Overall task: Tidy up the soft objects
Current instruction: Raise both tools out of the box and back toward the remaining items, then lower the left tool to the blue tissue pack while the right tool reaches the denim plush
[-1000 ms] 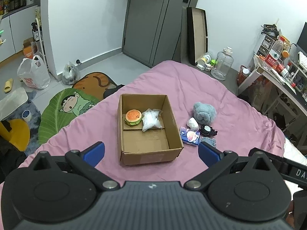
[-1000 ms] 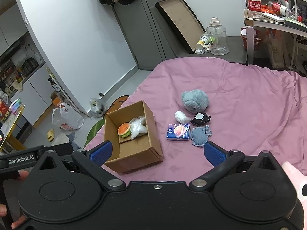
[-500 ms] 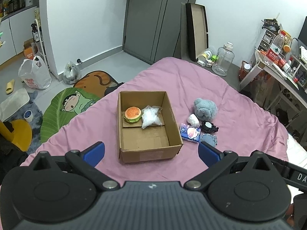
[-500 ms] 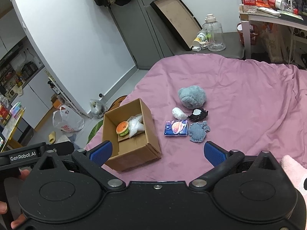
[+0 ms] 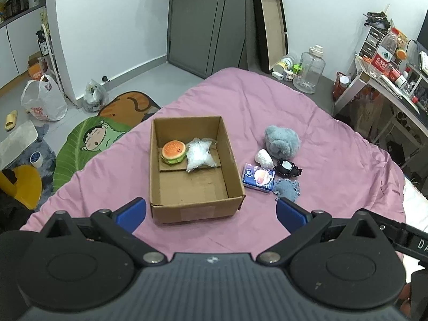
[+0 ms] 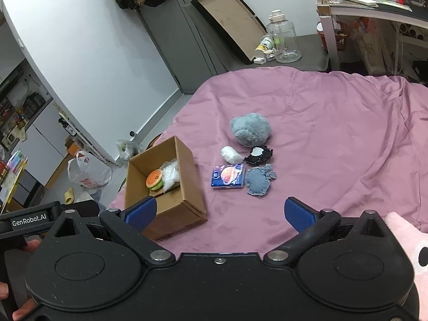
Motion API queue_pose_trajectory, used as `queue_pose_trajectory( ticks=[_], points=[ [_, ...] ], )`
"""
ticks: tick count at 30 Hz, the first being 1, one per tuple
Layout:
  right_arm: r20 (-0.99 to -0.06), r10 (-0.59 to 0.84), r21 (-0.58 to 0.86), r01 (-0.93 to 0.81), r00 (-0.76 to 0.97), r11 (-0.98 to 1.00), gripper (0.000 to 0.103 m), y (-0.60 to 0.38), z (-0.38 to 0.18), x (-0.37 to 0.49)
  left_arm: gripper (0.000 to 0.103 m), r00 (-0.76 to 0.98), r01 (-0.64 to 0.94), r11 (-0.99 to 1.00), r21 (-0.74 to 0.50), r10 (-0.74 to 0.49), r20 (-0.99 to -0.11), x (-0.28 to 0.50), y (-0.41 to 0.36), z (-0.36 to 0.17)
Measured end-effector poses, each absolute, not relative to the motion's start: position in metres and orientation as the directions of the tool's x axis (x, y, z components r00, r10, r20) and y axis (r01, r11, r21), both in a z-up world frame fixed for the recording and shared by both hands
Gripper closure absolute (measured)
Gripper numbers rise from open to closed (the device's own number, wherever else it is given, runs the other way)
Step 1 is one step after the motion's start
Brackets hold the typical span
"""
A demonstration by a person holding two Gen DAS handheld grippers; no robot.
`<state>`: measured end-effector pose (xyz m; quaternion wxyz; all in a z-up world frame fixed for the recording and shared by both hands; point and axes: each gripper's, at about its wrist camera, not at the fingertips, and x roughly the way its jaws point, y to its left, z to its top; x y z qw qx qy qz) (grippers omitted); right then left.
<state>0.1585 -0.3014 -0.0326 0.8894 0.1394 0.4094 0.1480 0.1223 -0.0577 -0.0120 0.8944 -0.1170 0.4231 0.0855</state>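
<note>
Both tools spread wide, empty — the loose pile by the blue packet (image 6: 228,176) lies dead ahead of the right tool (image 6: 219,211), right of the cardboard box (image 5: 196,210) — right is nearer

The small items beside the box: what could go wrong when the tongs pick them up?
1. The blue packet, denim patch, white roll and black piece lie packed together, so the open right tongs may snag two.
2. The cardboard box sits near the bed's edge; a bump might push it off.
</note>
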Motion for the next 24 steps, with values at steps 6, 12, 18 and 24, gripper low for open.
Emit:
queue_pose_trajectory(
  ticks=[6,12,18,24],
  points=[
    [-0.700,0.373,0.362,-0.147,0.609,0.920,0.000,-0.312,-0.042,0.171,0.000,0.649,-0.246,0.957,-0.152,0.046,-0.759,0.131,-0.069,-0.011],
    [-0.692,0.386,0.383,-0.143,0.610,0.912,0.000,-0.321,-0.050,0.185,0.000,0.659,-0.255,0.953,-0.163,0.048,-0.751,0.140,-0.075,-0.013],
    [-0.684,0.411,0.425,-0.129,0.603,0.896,0.001,-0.330,-0.069,0.204,0.001,0.663,-0.250,0.953,-0.173,0.039,-0.747,0.159,-0.080,-0.023],
    [-0.686,0.425,0.458,-0.103,0.591,0.883,0.009,-0.334,-0.088,0.225,0.003,0.660,-0.208,0.966,-0.156,0.021,-0.751,0.180,-0.092,-0.035]
  ],
)
